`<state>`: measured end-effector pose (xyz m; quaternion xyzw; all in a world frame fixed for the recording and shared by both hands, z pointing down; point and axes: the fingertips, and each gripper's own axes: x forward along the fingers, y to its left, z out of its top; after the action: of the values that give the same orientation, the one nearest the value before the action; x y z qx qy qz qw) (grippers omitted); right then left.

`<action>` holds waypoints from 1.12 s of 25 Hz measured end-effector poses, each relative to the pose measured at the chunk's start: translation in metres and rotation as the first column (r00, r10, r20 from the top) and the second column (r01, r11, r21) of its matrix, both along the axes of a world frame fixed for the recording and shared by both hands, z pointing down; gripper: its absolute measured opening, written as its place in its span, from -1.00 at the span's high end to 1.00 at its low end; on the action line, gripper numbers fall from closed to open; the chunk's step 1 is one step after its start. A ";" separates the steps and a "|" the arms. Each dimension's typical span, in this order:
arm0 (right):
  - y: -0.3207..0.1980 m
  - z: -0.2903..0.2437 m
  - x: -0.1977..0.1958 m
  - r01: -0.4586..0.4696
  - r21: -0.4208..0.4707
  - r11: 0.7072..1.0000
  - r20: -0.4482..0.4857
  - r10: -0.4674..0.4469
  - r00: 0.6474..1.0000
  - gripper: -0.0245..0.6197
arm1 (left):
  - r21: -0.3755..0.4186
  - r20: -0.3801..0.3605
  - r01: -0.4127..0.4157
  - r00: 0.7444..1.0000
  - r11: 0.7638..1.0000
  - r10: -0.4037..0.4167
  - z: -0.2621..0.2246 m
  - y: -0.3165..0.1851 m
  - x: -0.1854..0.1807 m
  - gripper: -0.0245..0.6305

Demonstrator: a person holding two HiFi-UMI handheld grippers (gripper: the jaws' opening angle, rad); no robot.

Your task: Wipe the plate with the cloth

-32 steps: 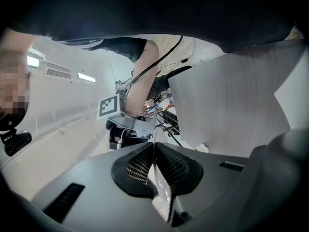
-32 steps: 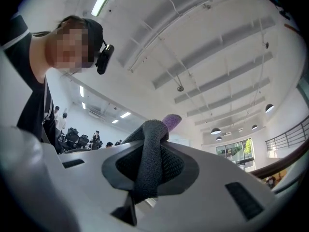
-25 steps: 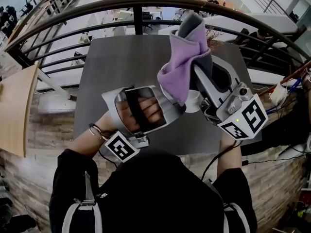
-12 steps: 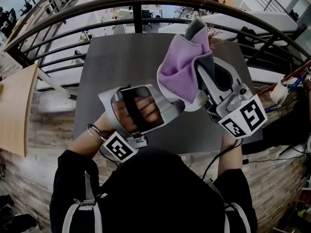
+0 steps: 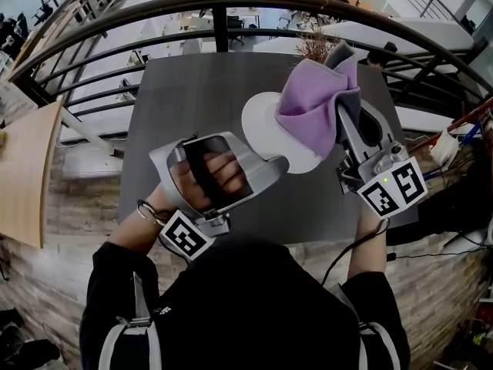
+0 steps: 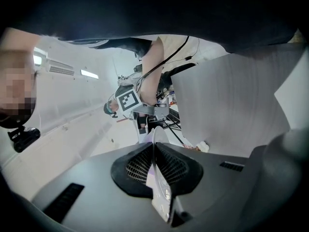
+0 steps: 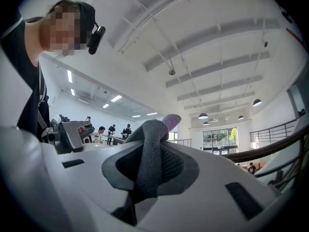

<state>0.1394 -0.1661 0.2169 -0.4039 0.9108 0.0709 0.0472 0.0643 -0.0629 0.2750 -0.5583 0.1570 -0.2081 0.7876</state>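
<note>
In the head view a white plate [image 5: 266, 126] is held above the dark table [image 5: 185, 91]. My left gripper [image 5: 273, 164] is shut on its near rim. In the left gripper view the plate [image 6: 158, 180] shows edge-on, pinched between the black pads [image 6: 140, 166]. My right gripper [image 5: 347, 122] is shut on a purple and grey cloth [image 5: 312, 102], which bunches up over the plate's right side. In the right gripper view the grey cloth [image 7: 149, 158] stands between the jaws of that gripper [image 7: 150, 174].
A dark metal railing [image 5: 115, 21] curves along the table's far side, with a lower floor beyond it. A wooden surface [image 5: 27, 168] lies to the left. Cables and a white object [image 5: 443, 149] sit at the right.
My right gripper has carried the cloth to the right and a little down, uncovering most of the plate's white face. The left gripper has kept its hold and barely moved.
</note>
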 end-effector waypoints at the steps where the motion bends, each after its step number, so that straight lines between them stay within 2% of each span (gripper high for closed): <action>1: 0.000 0.001 0.006 -0.011 -0.004 1.000 0.008 0.011 1.000 0.73 | 0.000 -0.004 0.005 1.000 1.000 -0.005 0.000 -0.001 0.000 0.87; 10: -0.005 0.004 0.023 -0.057 -0.024 0.998 0.068 0.058 0.996 0.73 | -0.004 -0.027 0.007 1.000 1.000 -0.008 -0.004 -0.003 -0.003 0.87; 15: 0.010 -0.020 0.038 -0.075 0.069 0.995 0.226 0.058 0.972 0.73 | -0.033 -0.056 0.007 0.998 0.999 -0.009 -0.005 -0.002 -0.002 0.87; 17: 0.019 -0.030 0.043 -0.088 0.115 0.989 0.242 0.058 0.969 0.73 | -0.066 -0.080 0.016 0.997 0.998 -0.021 -0.006 -0.005 -0.003 0.87; 23: 0.031 -0.042 0.047 -0.155 0.192 0.969 0.206 0.114 0.972 0.73 | -0.201 -0.166 0.044 0.983 0.979 -0.078 -0.007 -0.020 -0.011 0.87; 28: 0.036 -0.039 0.050 -0.189 0.204 0.961 0.201 0.148 0.968 0.73 | -0.337 -0.242 0.041 0.962 0.941 -0.128 -0.005 -0.031 -0.012 0.87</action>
<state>0.1895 -0.1302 0.1775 -0.4772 0.8511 0.1382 0.1698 0.0521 -0.0939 0.2701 -0.6968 0.2461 -0.1903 0.6463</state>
